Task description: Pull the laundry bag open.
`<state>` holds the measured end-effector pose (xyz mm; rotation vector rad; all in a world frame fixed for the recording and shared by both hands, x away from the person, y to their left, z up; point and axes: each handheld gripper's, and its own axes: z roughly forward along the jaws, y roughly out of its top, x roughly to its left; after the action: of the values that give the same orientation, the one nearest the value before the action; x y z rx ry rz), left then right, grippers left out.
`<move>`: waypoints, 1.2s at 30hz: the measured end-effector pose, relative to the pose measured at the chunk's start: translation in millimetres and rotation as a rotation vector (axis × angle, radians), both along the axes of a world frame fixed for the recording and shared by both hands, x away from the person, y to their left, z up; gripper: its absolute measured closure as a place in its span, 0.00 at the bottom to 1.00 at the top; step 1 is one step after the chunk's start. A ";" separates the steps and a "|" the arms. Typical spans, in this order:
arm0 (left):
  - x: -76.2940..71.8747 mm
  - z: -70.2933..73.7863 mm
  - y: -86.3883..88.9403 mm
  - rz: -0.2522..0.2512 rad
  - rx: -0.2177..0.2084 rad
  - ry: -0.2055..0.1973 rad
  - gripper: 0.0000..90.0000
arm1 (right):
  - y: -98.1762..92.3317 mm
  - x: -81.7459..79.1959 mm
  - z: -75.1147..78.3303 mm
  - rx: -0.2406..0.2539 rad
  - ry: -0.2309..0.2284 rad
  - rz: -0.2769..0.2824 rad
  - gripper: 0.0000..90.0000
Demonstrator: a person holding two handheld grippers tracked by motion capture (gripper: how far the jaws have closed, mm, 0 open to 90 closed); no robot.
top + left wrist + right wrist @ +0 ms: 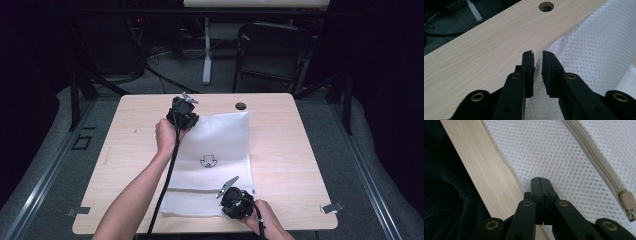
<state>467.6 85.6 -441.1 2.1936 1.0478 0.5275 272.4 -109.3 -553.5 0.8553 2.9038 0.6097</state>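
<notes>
The white mesh bag [212,160] is lying flat mid-table [130,150]. Its far-left corner is being straddled by the left gripper [538,58], jaws slightly parted; its near edge is being pinched by the closed right gripper [540,183].

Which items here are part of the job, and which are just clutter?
In the job:
- white mesh bag with zipper
- left gripper, jaws slightly apart at the bag's far corner
- right gripper, jaws shut at the bag's near edge

Lying about:
- folding chair
- cable hole in the table
</notes>
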 end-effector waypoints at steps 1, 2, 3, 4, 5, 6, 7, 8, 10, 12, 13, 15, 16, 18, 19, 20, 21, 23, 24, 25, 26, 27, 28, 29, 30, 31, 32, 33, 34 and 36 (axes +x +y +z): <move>1.0 -0.2 1.3 0.003 -0.007 0.002 0.86 | -0.1 0.0 0.0 0.001 0.000 0.000 1.00; 1.4 -0.2 2.3 0.011 -0.011 0.003 0.82 | -0.1 0.0 -0.1 0.001 0.002 -0.001 1.00; 1.8 -0.3 3.5 0.013 -0.014 0.001 0.76 | -0.3 0.1 -0.1 0.003 0.002 -0.002 1.00; 1.9 -0.3 4.7 0.012 -0.025 0.006 0.74 | -0.4 0.2 -0.2 0.005 0.002 -0.003 1.00; 1.6 0.0 5.7 0.023 -0.027 0.005 0.69 | -0.3 0.2 -0.6 0.013 0.002 -0.005 1.00; 1.5 0.5 7.2 0.026 -0.033 0.009 0.61 | -0.4 0.2 -0.7 0.013 0.001 -0.006 1.00; 1.1 1.1 8.8 0.030 -0.029 0.007 0.55 | -0.3 0.2 -0.7 0.014 0.002 -0.006 1.00; 0.2 1.8 10.2 0.036 -0.042 0.005 0.50 | -0.5 0.5 -0.4 0.006 0.000 -0.002 1.00; -2.3 3.2 13.7 0.038 -0.051 0.004 0.41 | -0.7 0.7 -0.4 0.010 0.003 -0.005 0.99; -7.6 3.7 17.4 0.024 -0.060 0.008 0.33 | -0.9 1.2 -0.2 0.033 0.018 -0.004 0.91; -9.9 3.6 18.2 0.025 -0.065 0.007 0.30 | -0.9 1.1 0.0 0.043 0.021 0.001 0.88; -16.5 2.9 22.0 0.014 -0.081 0.005 0.24 | -0.8 0.6 3.5 0.065 0.018 0.010 0.79; -19.6 2.3 24.0 0.007 -0.081 0.005 0.23 | -1.5 1.6 6.3 0.078 0.018 0.011 0.76; -26.1 0.1 27.6 -0.005 -0.092 0.013 0.20 | -4.1 2.6 13.5 0.114 0.006 0.000 0.62; -29.0 -1.2 29.4 -0.014 -0.095 0.018 0.19 | -6.5 3.7 17.3 0.114 0.000 -0.004 0.56; -32.6 -2.7 31.0 -0.021 -0.104 0.021 0.17 | -9.0 4.6 20.1 0.132 0.007 -0.014 0.50; -36.3 -3.9 32.6 -0.030 -0.104 0.024 0.17 | -12.5 5.5 22.9 0.140 -0.003 -0.019 0.43; -43.5 -7.0 35.4 -0.043 -0.118 0.030 0.16 | -19.0 7.4 27.5 0.146 -0.008 -0.038 0.28; -47.4 -8.8 36.4 -0.045 -0.119 0.029 0.16 | -22.9 8.9 29.5 0.148 -0.015 -0.049 0.21; -51.2 -10.4 37.9 -0.053 -0.119 0.028 0.16 | -26.6 10.4 31.0 0.153 -0.014 -0.066 0.17; -55.9 -12.8 39.4 -0.061 -0.121 0.033 0.15 | -31.1 12.7 32.9 0.148 -0.016 -0.080 0.17; -59.1 -14.6 39.9 -0.062 -0.127 0.036 0.14 | -36.7 14.5 34.8 0.165 -0.017 -0.097 0.17; -62.8 -16.6 41.2 -0.073 -0.120 0.038 0.14 | -40.5 16.2 36.4 0.156 -0.024 -0.103 0.16; -66.9 -19.0 41.7 -0.078 -0.120 0.044 0.14 | -44.7 17.8 37.6 0.161 -0.029 -0.116 0.16; -71.6 -21.6 42.9 -0.087 -0.118 0.049 0.13 | -48.9 19.5 38.9 0.161 -0.036 -0.125 0.16; -74.4 -22.7 43.9 -0.094 -0.122 0.057 0.13 | -54.1 21.6 40.3 0.164 -0.041 -0.135 0.16; -78.9 -25.0 45.2 -0.097 -0.130 0.051 0.13 | -56.1 22.2 41.3 0.165 -0.042 -0.152 0.16; -81.7 -26.4 45.3 -0.097 -0.137 0.053 0.13 | -59.6 23.8 42.1 0.165 -0.047 -0.164 0.17; -85.1 -28.0 45.7 -0.104 -0.132 0.057 0.13 | -61.5 24.7 42.6 0.164 -0.050 -0.170 0.17; -91.1 -31.4 46.6 -0.118 -0.129 0.062 0.13 | -65.4 26.8 43.1 0.157 -0.060 -0.192 0.18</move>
<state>376.5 132.3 -472.4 2.1533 0.9497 0.3317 299.2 -174.7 -510.4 1.0979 2.7063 0.8374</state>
